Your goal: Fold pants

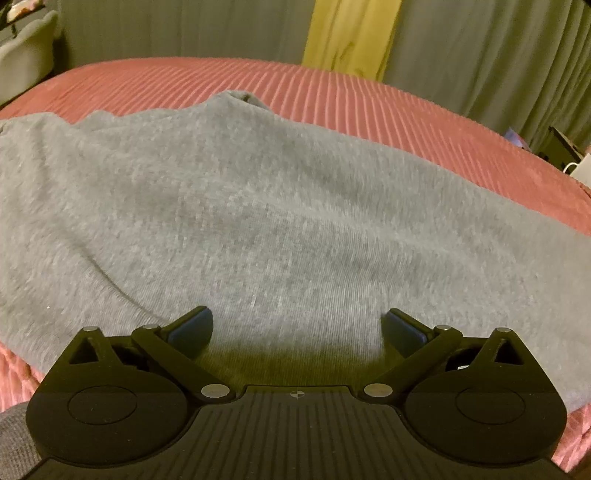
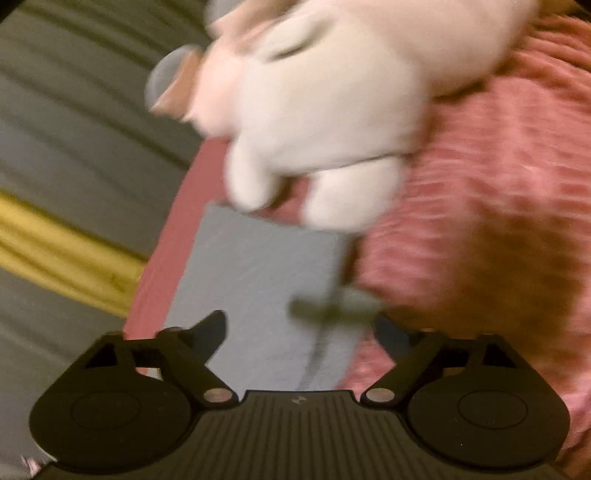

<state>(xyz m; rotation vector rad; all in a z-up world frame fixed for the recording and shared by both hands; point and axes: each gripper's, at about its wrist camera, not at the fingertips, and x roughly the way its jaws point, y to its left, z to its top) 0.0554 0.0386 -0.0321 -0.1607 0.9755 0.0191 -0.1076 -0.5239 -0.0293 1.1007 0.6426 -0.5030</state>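
Left gripper point(image 1: 297, 326) fingers spread wide, empty, above one pair of grey pants point(image 1: 258, 221) lying flat on the pink bed point(image 1: 369, 96). Right gripper point(image 2: 299, 328) fingers also apart, holding nothing; one white plush toy point(image 2: 332, 103) beyond.

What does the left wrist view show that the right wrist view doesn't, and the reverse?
Left wrist only: the grey knit pants spread wide across the bed, with the left gripper above them, jaws apart and empty.

Right wrist only: a blurred white plush toy lying at the bed's far side, and the right gripper, jaws apart with nothing pressed between them.

Both: the pink ribbed bedspread, the grey curtain with its yellow strip, and grey fabric.
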